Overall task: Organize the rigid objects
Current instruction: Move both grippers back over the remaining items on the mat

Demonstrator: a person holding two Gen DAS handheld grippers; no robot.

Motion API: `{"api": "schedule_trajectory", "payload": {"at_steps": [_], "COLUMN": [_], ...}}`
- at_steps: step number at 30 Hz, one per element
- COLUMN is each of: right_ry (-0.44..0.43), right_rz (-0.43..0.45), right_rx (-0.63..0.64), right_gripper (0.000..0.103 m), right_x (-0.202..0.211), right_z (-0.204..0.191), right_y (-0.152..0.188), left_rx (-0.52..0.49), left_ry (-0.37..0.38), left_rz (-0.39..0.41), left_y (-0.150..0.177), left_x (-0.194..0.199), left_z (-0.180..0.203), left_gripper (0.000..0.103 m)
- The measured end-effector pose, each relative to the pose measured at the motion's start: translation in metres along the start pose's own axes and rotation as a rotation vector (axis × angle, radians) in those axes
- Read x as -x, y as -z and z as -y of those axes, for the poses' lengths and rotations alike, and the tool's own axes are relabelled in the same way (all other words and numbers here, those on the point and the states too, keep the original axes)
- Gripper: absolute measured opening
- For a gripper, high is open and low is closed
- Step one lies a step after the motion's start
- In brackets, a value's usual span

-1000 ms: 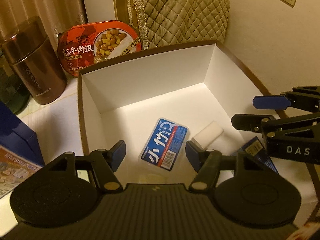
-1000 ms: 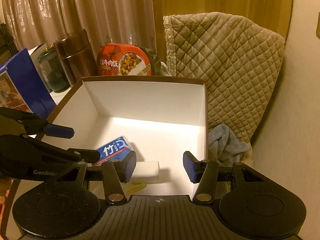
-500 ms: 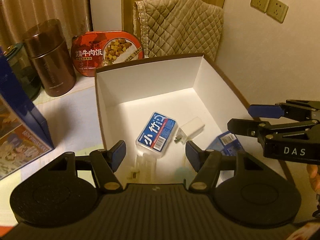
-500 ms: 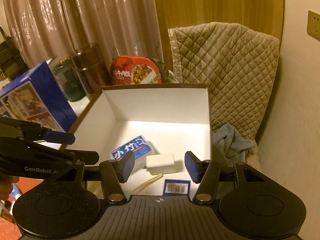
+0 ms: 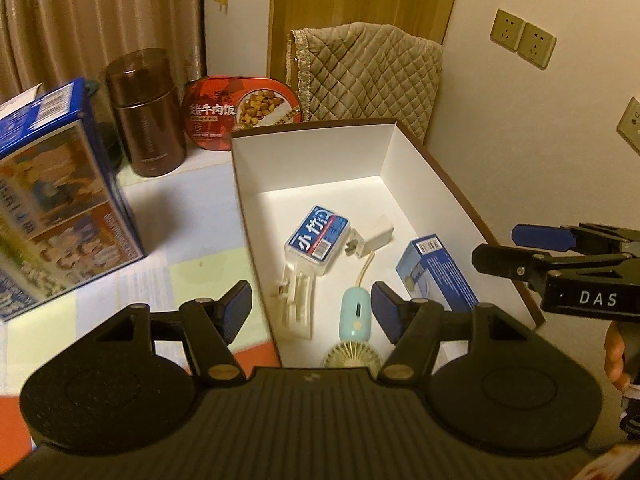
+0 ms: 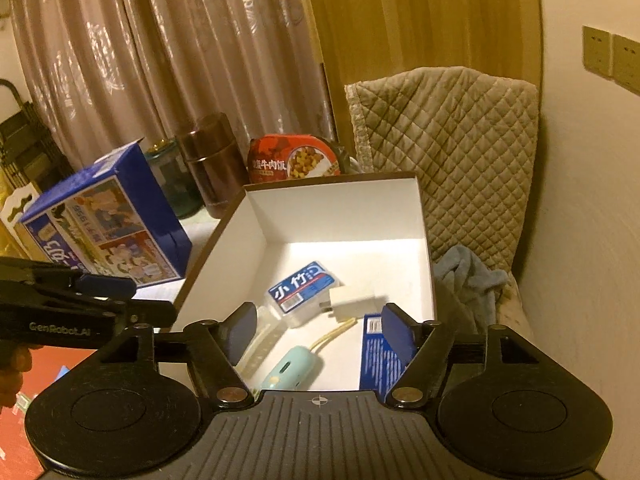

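Box: white cardboard box w/ brown outer rim point(image 5: 424, 168), open top, on table; holds all items below.
Item 1: blue-and-white labelled plastic case point(image 5: 318, 238), flat, mid-floor of box.
Item 2: white plug-in charger block point(image 5: 374, 236), just right of case, touching it.
Item 3: mint-green handheld fan w/ yellow cord point(image 5: 356, 314), near end of box, partly behind left gripper.
Item 4: blue printed carton point(image 5: 436, 274), by right wall.
Item 5: translucent white plastic clip piece point(image 5: 298, 300), beside left wall, under the case's near end.
L gripper point(image 5: 312, 306): above box's near end, fingers apart, empty.
R gripper point(image 6: 318, 332): above box, jaws just been opening, nothing btwn them, empty.
Outside box: big blue picture carton point(image 6: 108, 220), brown metal flask point(image 5: 146, 112), red meal tray point(image 5: 244, 110), quilted beige cover point(image 6: 444, 140).
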State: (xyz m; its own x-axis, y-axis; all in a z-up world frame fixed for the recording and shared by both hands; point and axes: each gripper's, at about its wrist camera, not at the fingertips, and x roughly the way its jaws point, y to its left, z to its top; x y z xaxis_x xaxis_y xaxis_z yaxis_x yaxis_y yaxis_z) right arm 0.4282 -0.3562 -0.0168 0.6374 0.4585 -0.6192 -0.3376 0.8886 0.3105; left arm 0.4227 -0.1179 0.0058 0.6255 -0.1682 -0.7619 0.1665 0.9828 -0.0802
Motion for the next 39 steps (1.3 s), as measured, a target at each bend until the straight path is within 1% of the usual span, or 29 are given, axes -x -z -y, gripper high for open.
{"api": "schedule_trajectory", "payload": {"at_steps": [7, 18, 29, 39], "right_ry": [-0.009, -0.064, -0.103, -0.142], "right_rz": [0.015, -0.015, -0.064, -0.129], "right_rx": [-0.033, -0.019, 0.013, 0.037], "right_gripper": [0.069, 0.069, 0.069, 0.069], "right_x": [0.028, 0.052, 0.056, 0.046], "right_z": [-0.015, -0.057, -0.095, -0.127], "right_y": [0.02, 0.052, 0.081, 0.105], "left_rx": [0.007, 0.045, 0.101, 0.135], "left_ry": [0.003, -0.018, -0.047, -0.082], "left_rz": [0.026, 0.027, -0.003, -0.007], "left_y": [0.03, 0.076, 0.119, 0.15], "left_x": [0.043, 0.09, 0.116, 0.133], "left_z": [-0.002, -0.019, -0.04, -0.057], "left_gripper": [0.062, 0.062, 0.062, 0.062]}}
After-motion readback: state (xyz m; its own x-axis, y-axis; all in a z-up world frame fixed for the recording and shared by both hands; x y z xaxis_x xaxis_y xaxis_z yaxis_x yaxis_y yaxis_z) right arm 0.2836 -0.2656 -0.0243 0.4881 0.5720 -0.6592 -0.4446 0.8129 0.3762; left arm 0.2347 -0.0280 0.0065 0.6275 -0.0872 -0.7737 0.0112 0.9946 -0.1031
